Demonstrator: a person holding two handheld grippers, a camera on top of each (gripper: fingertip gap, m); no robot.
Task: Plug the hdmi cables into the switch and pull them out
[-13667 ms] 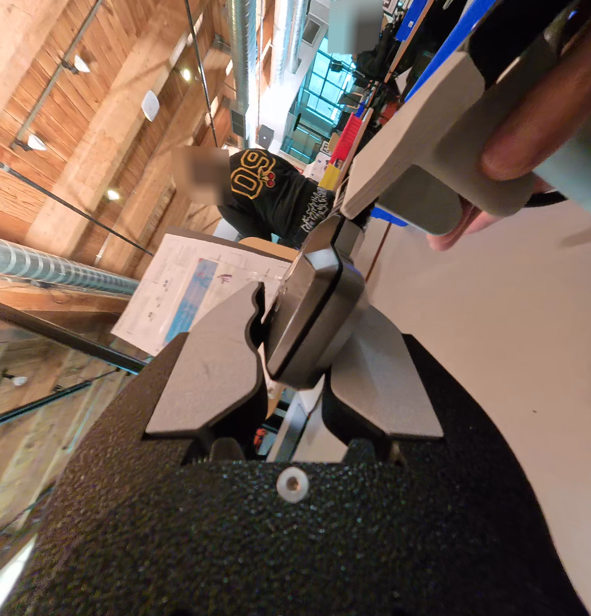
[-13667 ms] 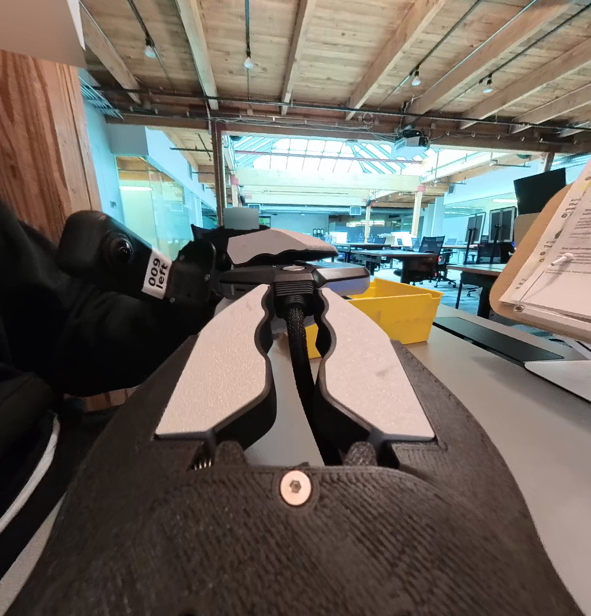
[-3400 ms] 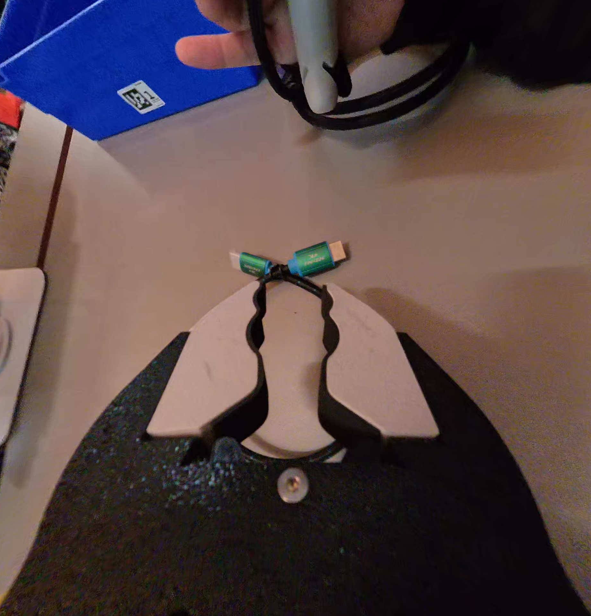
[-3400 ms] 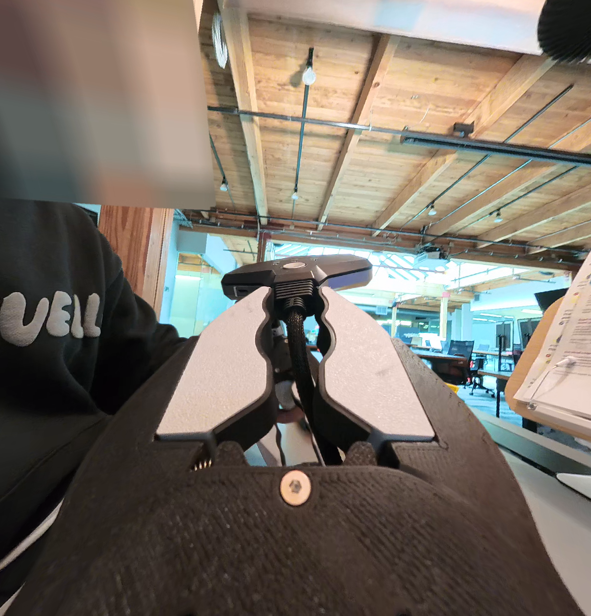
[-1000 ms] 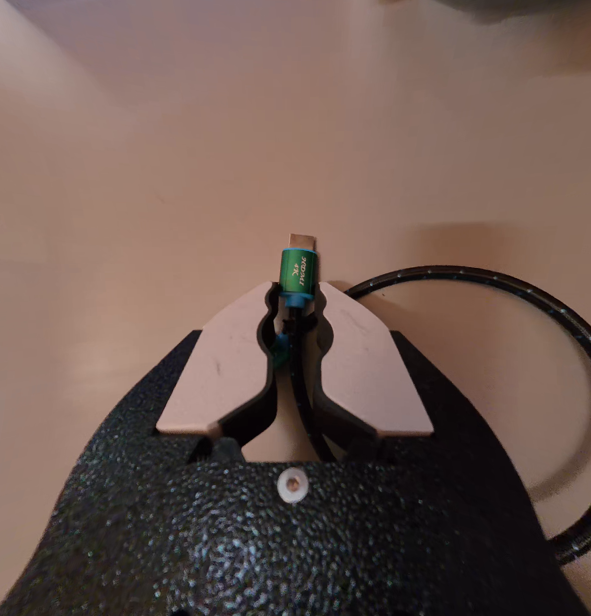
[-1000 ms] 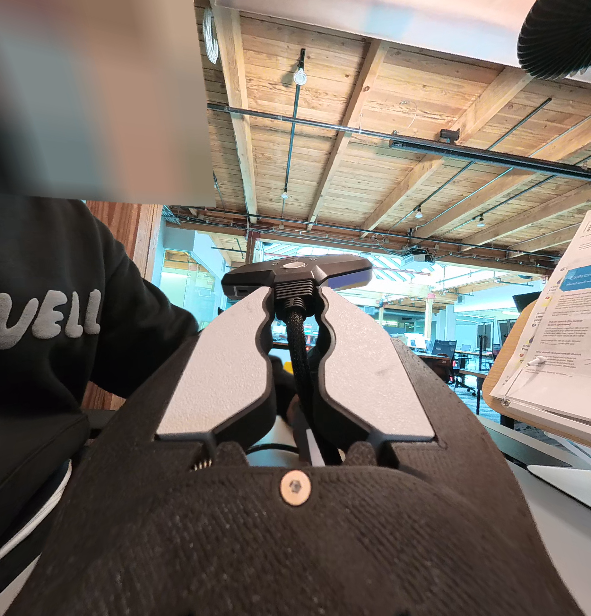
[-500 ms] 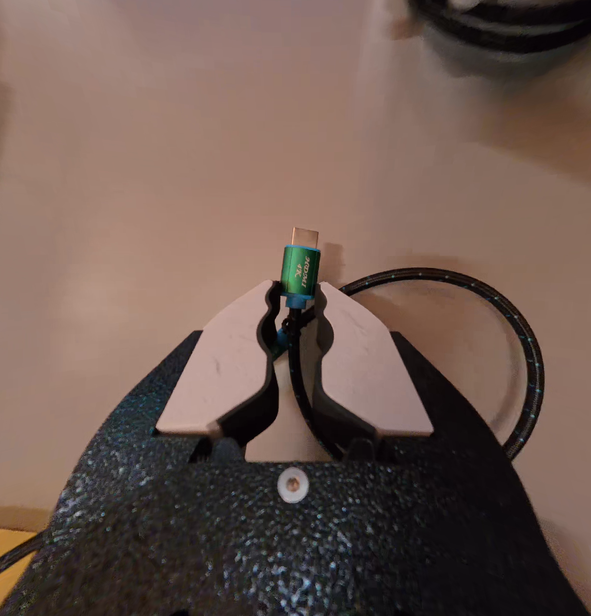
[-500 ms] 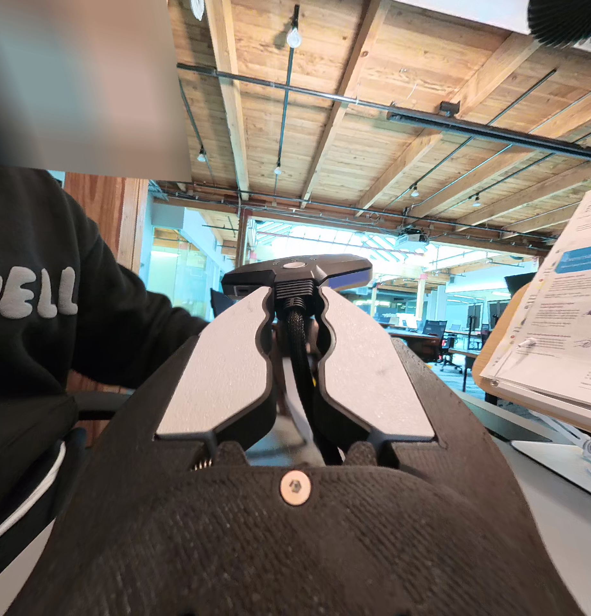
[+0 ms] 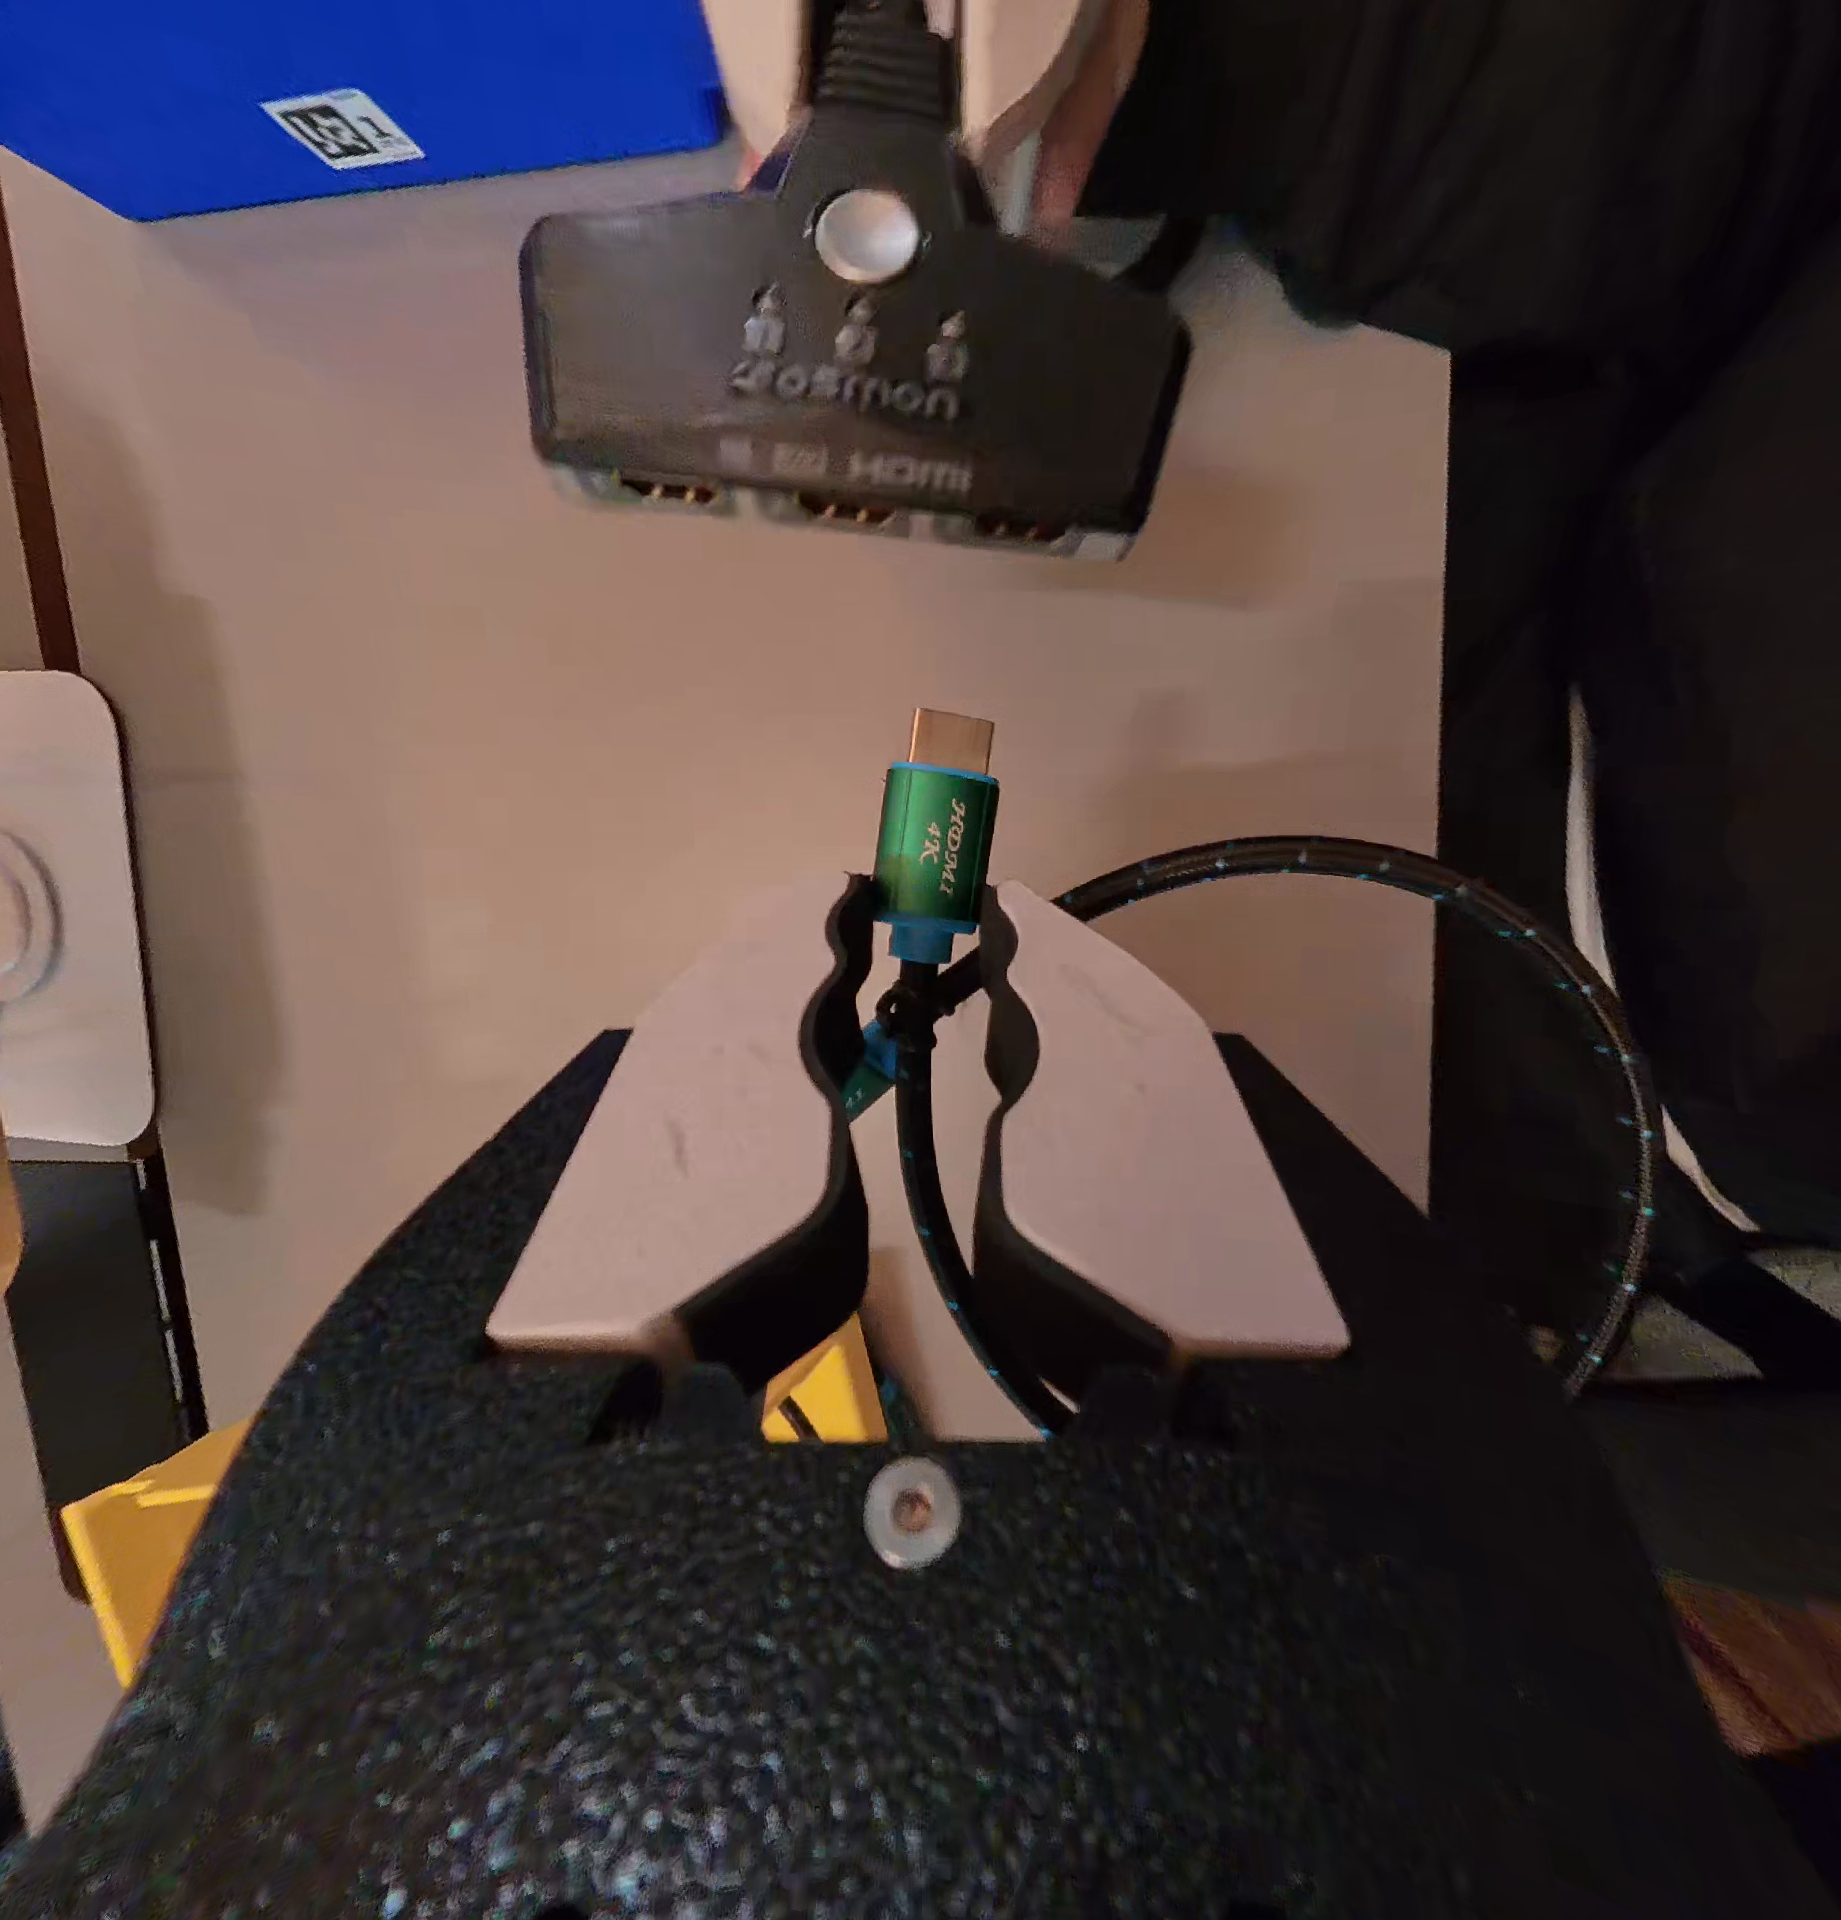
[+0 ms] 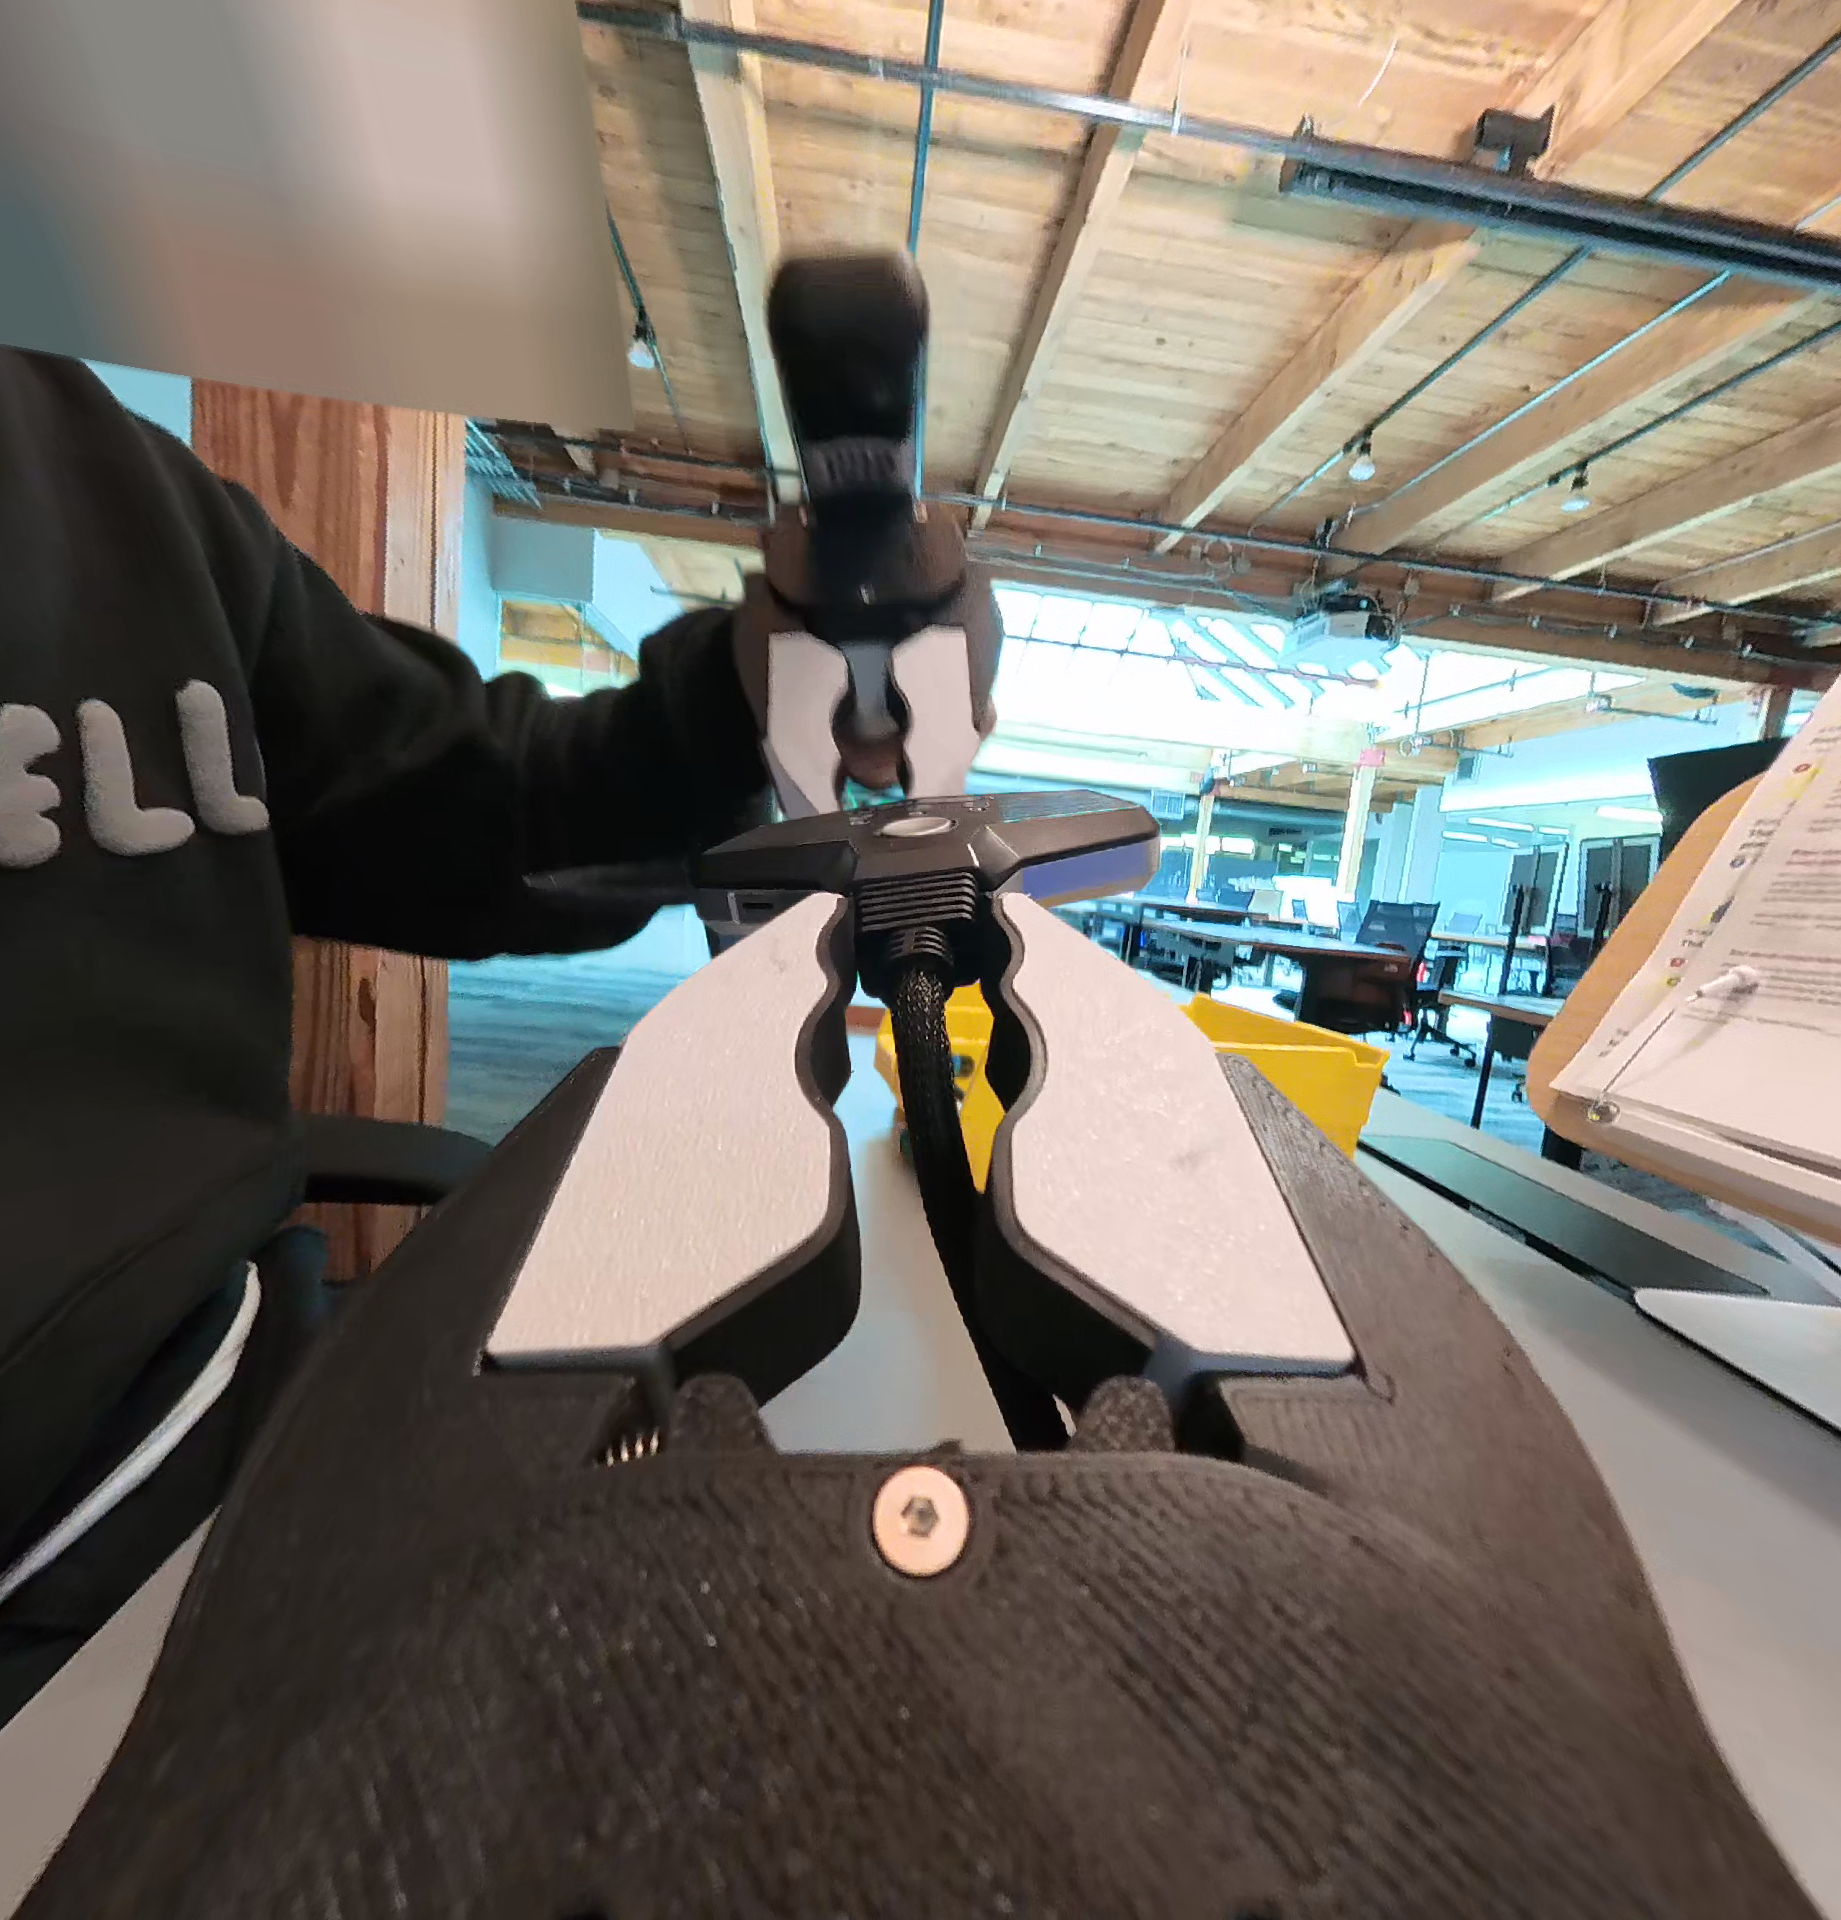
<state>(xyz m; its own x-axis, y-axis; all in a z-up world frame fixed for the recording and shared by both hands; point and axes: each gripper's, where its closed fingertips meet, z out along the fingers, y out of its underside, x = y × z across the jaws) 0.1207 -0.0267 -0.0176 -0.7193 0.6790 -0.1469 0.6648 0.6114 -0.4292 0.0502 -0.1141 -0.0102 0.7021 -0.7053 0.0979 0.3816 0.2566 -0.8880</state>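
Just short of the switch, the left gripper clamps a green plug, tip aimed at its ports for insertion. The right gripper clamps the switch's cable collar, steadying it.

Lettering on the switch, green plug, blue bin's sticker, sweatshirt (none quoted here).

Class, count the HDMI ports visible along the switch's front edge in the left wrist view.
3, all empty, in a row on the switch: left, middle, right. Other sides are hidden.
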